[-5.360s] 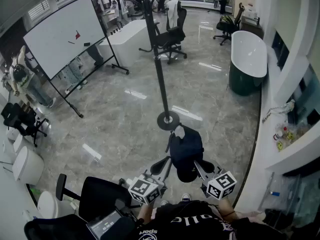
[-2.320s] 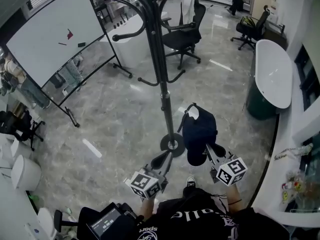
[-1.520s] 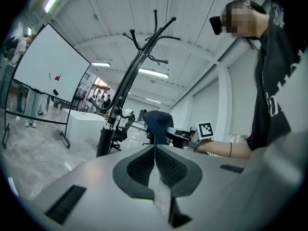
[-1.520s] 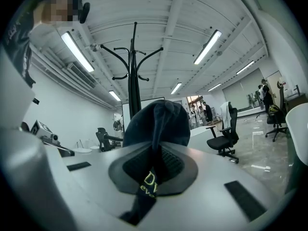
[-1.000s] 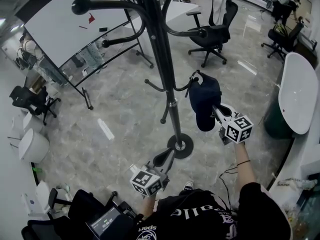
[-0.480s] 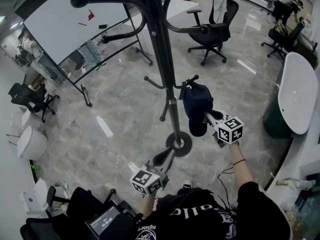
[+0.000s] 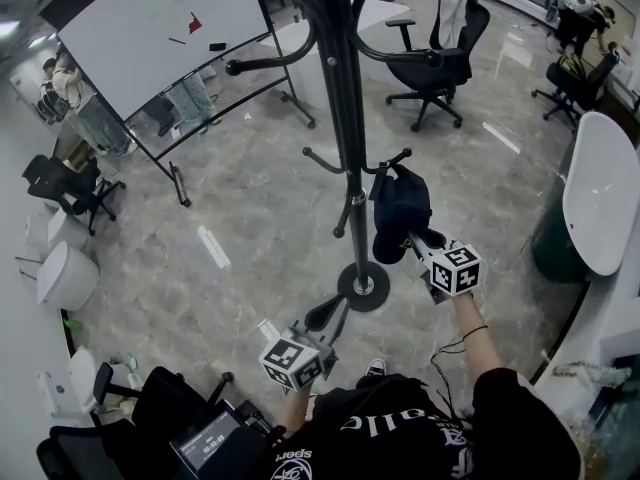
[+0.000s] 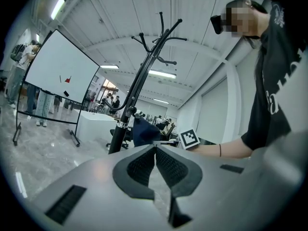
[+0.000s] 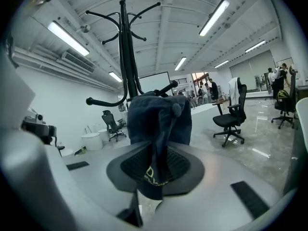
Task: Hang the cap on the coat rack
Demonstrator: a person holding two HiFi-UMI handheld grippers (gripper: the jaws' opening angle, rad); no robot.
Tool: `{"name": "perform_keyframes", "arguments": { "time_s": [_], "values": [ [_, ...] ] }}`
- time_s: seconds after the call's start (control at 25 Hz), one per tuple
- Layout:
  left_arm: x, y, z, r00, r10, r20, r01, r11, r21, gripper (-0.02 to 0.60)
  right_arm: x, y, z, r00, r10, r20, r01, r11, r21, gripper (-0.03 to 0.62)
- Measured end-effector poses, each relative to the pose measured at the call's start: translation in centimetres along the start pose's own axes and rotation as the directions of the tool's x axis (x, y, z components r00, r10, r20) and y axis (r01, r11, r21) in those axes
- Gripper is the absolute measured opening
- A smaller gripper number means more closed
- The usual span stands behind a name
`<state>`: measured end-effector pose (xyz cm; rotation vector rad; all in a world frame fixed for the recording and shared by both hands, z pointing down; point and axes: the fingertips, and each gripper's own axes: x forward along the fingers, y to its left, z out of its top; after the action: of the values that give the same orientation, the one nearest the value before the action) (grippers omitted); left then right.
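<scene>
Right gripper (image 7: pixel 413 238) clenched on the brim of the dark navy fabric cap (image 7: pixel 400 206). The right gripper view shows the brim edge-on between the ribbed black pads (image 9: pixel 180 165), both pressing on it. Its jaws have just been opening a little, with the brim between them. Cap is off the floor, crown on the far side of the gripper, just right of the pole of the black metal coat rack (image 7: pixel 345 108). Cap's far end meets the short lower hook (image 7: pixel 395 158) sticking out right from the pole. Cannot tell if it is looped over the hook or only touching. In the right gripper view the hook's tip (image 9: pixel 168 87) shows just above the crown.

Left gripper (image 7: pixel 328 310) clenched, nothing in it. The left gripper view shows its two ribbed pads (image 8: pixel 142 167) meeting at the tips with nothing between. In the head view it sits nearer and left of the rack's round black base (image 7: pixel 362 286), well apart from the cap, pointing toward the rack.

Person's right forearm (image 7: pixel 475 333) reaches out to the right gripper, with a black sleeve near the bottom edge.

Around: grey marble-look tiled floor (image 7: pixel 250 208); white rolling whiteboard (image 7: pixel 150 28) far left; black office chair (image 7: pixel 435 68) far, right of the rack; white oval tub with dark green side (image 7: pixel 598 193) at the right edge.
</scene>
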<state>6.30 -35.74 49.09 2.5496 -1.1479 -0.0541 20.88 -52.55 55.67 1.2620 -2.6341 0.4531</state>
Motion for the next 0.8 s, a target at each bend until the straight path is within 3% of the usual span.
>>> {"name": "perform_keyframes", "arguments": {
  "time_s": [0.04, 0.12, 0.4, 0.8],
  "values": [
    [-0.2, 0.2, -0.1, 1.000, 0.003, 0.002, -0.003, 1.000, 0.001, 0.000, 0.1, 0.0, -0.2, 1.000, -0.003, -0.008, 0.003, 1.000, 0.006, 0.066],
    [-0.5, 0.6, -0.1, 1.000, 0.009, 0.005, -0.009, 1.000, 0.001, 0.000, 0.3, 0.1, -0.7, 1.000, -0.007, -0.026, 0.007, 1.000, 0.016, 0.207],
    [-1.3, 0.9, -0.1, 1.000, 0.014, 0.006, -0.014, 1.000, 0.001, 0.000, -0.8, -1.0, -1.3, 0.994, -0.106, -0.020, 0.107, 0.993, 0.052, 0.215],
    [-1.0, 0.0, -0.2, 1.000, -0.015, 0.007, 0.015, 1.000, -0.003, 0.000, -3.7, 1.5, -0.9, 0.996, -0.073, 0.042, 0.069, 0.992, 0.106, 0.213]
  ]
}}
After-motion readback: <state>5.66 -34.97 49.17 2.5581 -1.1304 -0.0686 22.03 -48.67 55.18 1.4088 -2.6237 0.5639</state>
